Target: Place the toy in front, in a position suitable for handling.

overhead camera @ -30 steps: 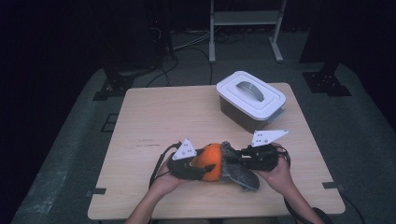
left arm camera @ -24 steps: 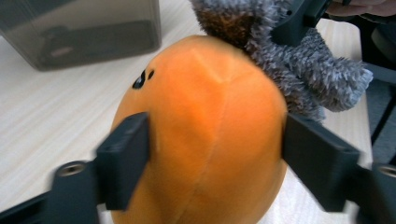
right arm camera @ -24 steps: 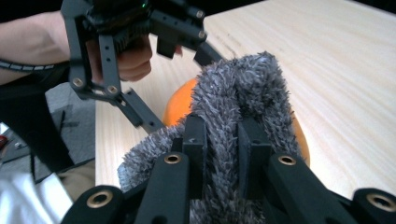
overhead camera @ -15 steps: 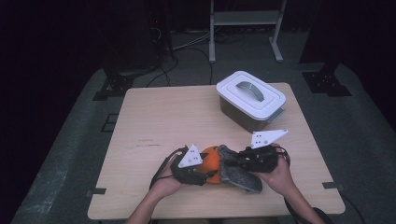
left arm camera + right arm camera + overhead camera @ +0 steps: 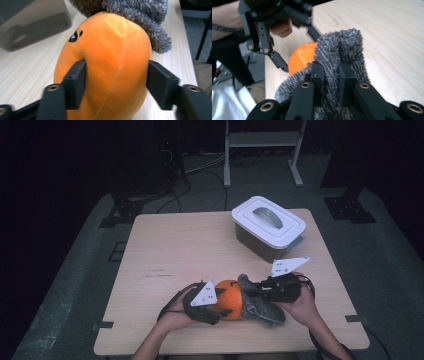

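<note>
While the orange plush toy is lying at the near edge of the wooden table, between the two hands, the left gripper is bracketing its round body. In the left gripper view the jaws are standing on either side of the toy; the left one is denting the fabric, the right one is sitting at its flank, and they have just been easing apart a little. The right gripper is pinching a fold of the grey fuzzy cloth, its jaws pressed tight on the pile, as the right gripper view shows. That cloth is draping over the toy's far end. Compared with a second ago, the left gripper is sitting closer in against the toy, hiding more of the orange, while the right hand is staying about where it was. The lidded white box is standing unmoved at the far right of the table.
</note>
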`<state>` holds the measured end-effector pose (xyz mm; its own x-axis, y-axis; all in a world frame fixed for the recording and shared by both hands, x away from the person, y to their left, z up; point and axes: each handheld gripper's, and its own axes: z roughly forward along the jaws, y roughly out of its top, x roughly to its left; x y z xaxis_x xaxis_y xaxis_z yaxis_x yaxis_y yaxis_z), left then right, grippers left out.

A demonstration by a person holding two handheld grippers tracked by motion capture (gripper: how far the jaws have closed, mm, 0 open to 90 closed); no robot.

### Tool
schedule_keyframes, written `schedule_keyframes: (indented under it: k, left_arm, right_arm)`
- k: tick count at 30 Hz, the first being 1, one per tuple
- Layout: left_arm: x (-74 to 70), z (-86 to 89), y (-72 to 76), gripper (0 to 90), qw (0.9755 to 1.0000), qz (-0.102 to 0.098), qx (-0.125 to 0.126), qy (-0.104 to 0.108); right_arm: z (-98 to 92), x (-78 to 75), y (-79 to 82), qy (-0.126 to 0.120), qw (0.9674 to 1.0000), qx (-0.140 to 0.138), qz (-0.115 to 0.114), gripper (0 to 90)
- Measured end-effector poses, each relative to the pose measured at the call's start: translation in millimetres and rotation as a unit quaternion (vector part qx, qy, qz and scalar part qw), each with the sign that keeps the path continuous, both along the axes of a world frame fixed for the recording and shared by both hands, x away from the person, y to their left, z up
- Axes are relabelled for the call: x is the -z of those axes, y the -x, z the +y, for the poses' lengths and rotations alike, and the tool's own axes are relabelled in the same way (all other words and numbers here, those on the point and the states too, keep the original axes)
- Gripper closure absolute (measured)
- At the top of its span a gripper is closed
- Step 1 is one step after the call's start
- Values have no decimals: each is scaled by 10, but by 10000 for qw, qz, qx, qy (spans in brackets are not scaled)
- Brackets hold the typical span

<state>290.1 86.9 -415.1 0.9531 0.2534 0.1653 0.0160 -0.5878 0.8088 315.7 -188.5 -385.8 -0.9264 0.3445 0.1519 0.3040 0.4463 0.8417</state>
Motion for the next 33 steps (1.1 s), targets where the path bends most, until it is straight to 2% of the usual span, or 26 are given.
schedule_keyframes:
  k: [2,3,5,6,7,8,10,11,13,16,21,27,30,33]
  left_arm:
    - [5,31,-33,231,9998,108,-100,122]
    - [14,41,-43,187,9997,147,-110,166]
    - [36,39,-41,199,9996,159,-55,205]
    - [42,27,-22,242,9999,74,26,135]
    - [38,13,9,284,9998,-116,138,33]
    - [25,-9,49,319,9991,-309,270,-88]
    - [19,-33,95,346,9971,-567,456,-236]
    - [24,-42,118,351,9959,-665,543,-301]
    - [28,-39,126,360,9947,-734,627,-353]
    - [25,-20,113,372,9951,-697,642,-280]
    - [22,-21,121,402,9948,-627,772,-239]
    - [44,-31,131,423,9944,-631,793,-289]
    - [40,-16,105,435,9960,-552,659,-232]
    - [47,-3,57,439,9982,-336,494,-68]
  right_arm:
    - [25,19,-3,72,9999,-89,36,767]
    - [17,23,-12,70,9999,-96,124,766]
    - [3,15,-17,54,9999,-82,141,766]
    - [5,2,-6,57,9999,-86,138,766]
    - [18,-16,9,53,9999,-127,84,766]
    - [37,-36,29,61,9998,-177,34,767]
    - [78,-75,63,35,9996,-290,-20,767]
    - [97,-87,75,32,9994,-347,0,767]
    - [129,-75,75,146,9990,-412,1,767]
    - [100,-23,31,193,9991,-358,124,768]
    - [-68,66,-65,241,9992,-64,328,767]
    - [14,7,-10,101,9993,-276,219,766]
    - [7,39,-40,172,9993,-210,259,767]
    - [-68,92,-99,271,9990,-17,363,766]
